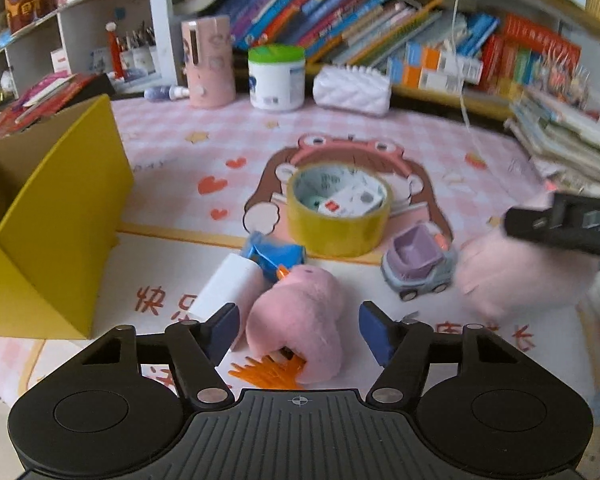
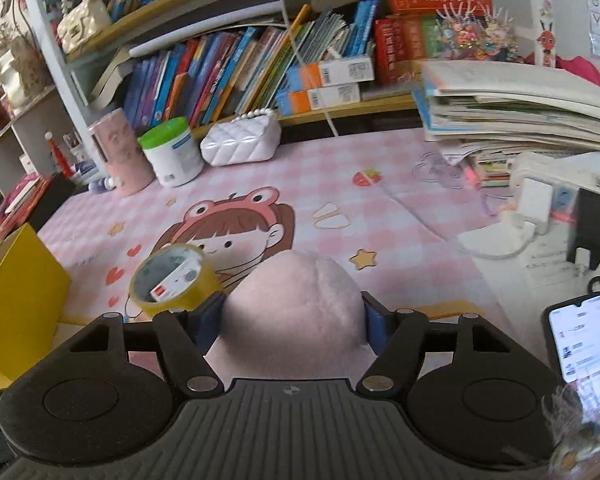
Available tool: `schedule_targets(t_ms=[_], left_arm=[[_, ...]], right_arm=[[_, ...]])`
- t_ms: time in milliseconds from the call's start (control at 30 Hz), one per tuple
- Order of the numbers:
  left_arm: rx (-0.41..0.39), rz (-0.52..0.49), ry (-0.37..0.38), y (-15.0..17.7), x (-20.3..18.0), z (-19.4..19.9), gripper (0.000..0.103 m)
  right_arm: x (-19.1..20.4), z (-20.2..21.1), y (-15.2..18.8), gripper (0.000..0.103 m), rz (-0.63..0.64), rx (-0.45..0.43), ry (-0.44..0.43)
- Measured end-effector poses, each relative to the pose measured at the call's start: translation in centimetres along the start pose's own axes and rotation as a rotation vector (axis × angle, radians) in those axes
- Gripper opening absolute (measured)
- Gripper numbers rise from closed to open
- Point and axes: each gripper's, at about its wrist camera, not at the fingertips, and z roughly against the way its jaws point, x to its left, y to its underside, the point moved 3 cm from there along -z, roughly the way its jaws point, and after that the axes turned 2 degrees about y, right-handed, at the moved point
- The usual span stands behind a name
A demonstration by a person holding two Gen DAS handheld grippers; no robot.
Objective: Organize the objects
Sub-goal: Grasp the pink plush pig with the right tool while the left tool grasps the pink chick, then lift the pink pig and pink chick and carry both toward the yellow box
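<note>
Pink checkered mat [image 1: 380, 140] covers table. Tape roll [image 1: 338, 216] at mat centre; toy car [image 1: 418, 266] just right of roll, yellow box [image 1: 56, 240] far left, tub [image 1: 277, 78] and white purse [image 1: 352, 90] behind.

Bench cover [image 1: 340, 136]: pink-and-white check, printed with red hearts, yellow stars and a cartoon girl in a pink frog hat. Tape roll [image 1: 338, 224]: yellow-olive, white core. Open box [image 1: 60, 216]: yellow. Two plush toys, pale pink [image 1: 300, 312] [image 2: 296, 304]. Toy car [image 1: 418, 264]: grey body, lilac seat. Jar [image 1: 277, 78]: white, green lid. Gripper pads [image 1: 374, 328]: blue on black frames.
</note>
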Motion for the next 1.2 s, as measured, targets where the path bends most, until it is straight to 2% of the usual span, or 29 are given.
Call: schedule_targets(t_ms=[100, 233, 367, 533, 700, 767, 1033, 1200], left_arm=[[0.037, -0.014, -0.022, 0.0, -0.4, -1.3, 0.062], [0.091, -0.018, -0.045, 0.4, -0.2, -2.8, 0.050], [0.099, 0.025, -0.027, 0.5, 0.3, -2.7, 0.049], [-0.007, 0.115, 0.074, 0.0, 1.2, 0.2, 0.049], [-0.085, 0.142, 0.093, 0.0, 2.6, 2.9, 0.049], [-0.100, 0.165, 0.096, 0.2, 3.5, 3.8, 0.049], [-0.153, 0.188, 0.098, 1.7, 7.6, 7.2, 0.049], [-0.180, 0.209, 0.068, 3.0, 12.0, 9.5, 0.049]], right_arm=[[-0.3, 0.1, 0.0, 0.067, 0.003, 0.002, -0.022], [0.2, 0.4, 0.0, 0.067, 0.032, -0.007, -0.063], [0.9, 0.5, 0.1, 0.067, 0.060, -0.007, -0.084], [1.4, 0.4, 0.3, 0.067, 0.054, 0.003, -0.044], [2.5, 0.9, 0.9, 0.068, 0.082, -0.013, 0.054], [3.1, 1.3, 1.3, 0.068, 0.092, -0.019, 0.067], [7.2, 4.2, 3.2, 0.068, 0.108, -0.038, 0.018], [11.6, 5.7, 5.1, 0.068, 0.120, -0.018, -0.018]])
